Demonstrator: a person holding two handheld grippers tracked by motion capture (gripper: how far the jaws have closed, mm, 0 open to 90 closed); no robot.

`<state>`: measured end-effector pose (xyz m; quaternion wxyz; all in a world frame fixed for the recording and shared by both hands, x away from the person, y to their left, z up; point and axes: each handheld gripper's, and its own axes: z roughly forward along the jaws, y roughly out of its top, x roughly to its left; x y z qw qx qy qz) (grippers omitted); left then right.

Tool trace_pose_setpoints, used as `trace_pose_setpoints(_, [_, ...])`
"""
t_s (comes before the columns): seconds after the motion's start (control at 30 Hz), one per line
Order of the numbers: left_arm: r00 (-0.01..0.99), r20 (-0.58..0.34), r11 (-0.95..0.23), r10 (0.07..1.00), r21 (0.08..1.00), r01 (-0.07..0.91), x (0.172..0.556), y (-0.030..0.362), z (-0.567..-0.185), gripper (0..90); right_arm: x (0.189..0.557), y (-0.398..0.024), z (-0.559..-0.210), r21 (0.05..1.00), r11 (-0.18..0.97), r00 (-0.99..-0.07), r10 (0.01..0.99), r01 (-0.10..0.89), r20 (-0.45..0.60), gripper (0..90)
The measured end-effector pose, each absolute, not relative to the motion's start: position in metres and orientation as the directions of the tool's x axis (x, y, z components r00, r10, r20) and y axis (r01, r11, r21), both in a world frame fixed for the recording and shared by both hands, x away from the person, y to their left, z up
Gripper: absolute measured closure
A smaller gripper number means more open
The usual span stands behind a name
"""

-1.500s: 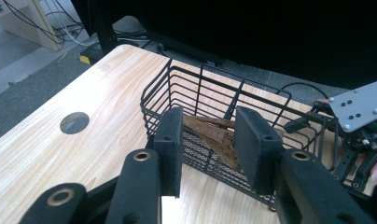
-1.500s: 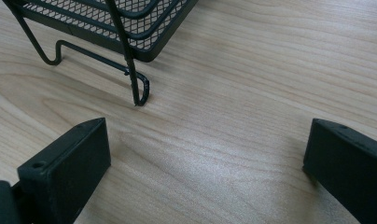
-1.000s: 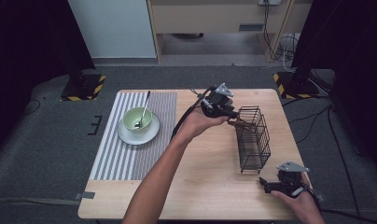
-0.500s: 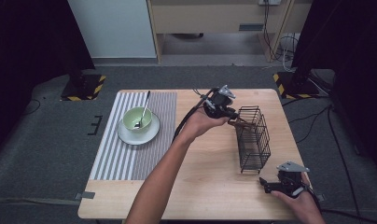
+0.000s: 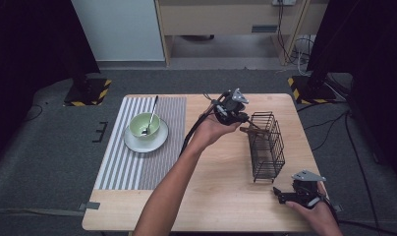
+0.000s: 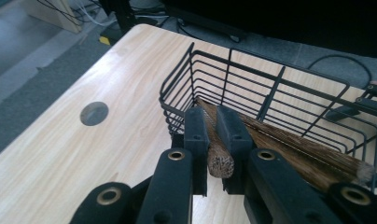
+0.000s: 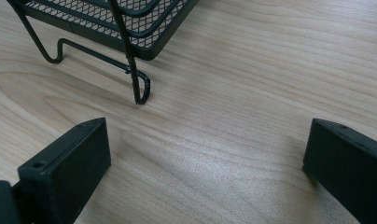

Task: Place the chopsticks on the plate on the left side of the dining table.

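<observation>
Two dark wooden chopsticks (image 6: 266, 144) lie over the black wire basket (image 5: 266, 145); the left gripper (image 6: 213, 135) stays clamped on one. Little has shifted since a second ago, so release seems near. The right gripper (image 7: 200, 154) rests wide open, empty, on the wooden counter (image 5: 221, 187).

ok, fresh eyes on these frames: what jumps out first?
The left gripper, shut on a dark wooden stick, at the far end of the black wire basket on the table's right side, where another stick already lies in the basket. Next, the green bowl with a spoon, on a plate on the striped mat at left. The right gripper rests open near the table's front right corner.
</observation>
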<state>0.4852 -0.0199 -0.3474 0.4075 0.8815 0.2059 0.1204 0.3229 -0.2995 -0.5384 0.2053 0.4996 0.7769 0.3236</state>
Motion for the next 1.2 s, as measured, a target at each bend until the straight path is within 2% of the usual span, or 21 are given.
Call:
trace_pose_setpoints(0.3, [0.877, 0.033, -0.522, 0.480, 0.814, 0.255, 0.478, -0.002, -0.337, 83.0, 0.322, -0.299, -0.538, 0.705, 0.287, -0.412, 0.911, 0.648, 0.008, 0.8])
trace_pose_setpoints(0.7, [0.874, -0.028, -0.369, 0.485, 0.899, 0.234, 0.467, 0.032, -0.325, 83.1, 0.322, -0.299, -0.538, 0.706, 0.286, -0.412, 0.911, 0.647, 0.008, 0.8])
trace_pose_setpoints(1.0, [0.883, -0.059, -0.293, 0.467, 0.931, 0.217, 0.464, 0.037, -0.320, 83.1, 0.322, -0.299, -0.538, 0.705, 0.289, -0.413, 0.911, 0.648, 0.007, 0.8])
trace_pose_setpoints(1.2, [0.868, -0.089, -0.235, 0.488, 0.945, 0.229, 0.464, 0.038, -0.323, 83.1, 0.322, -0.299, -0.538, 0.705, 0.289, -0.414, 0.910, 0.647, 0.006, 0.8])
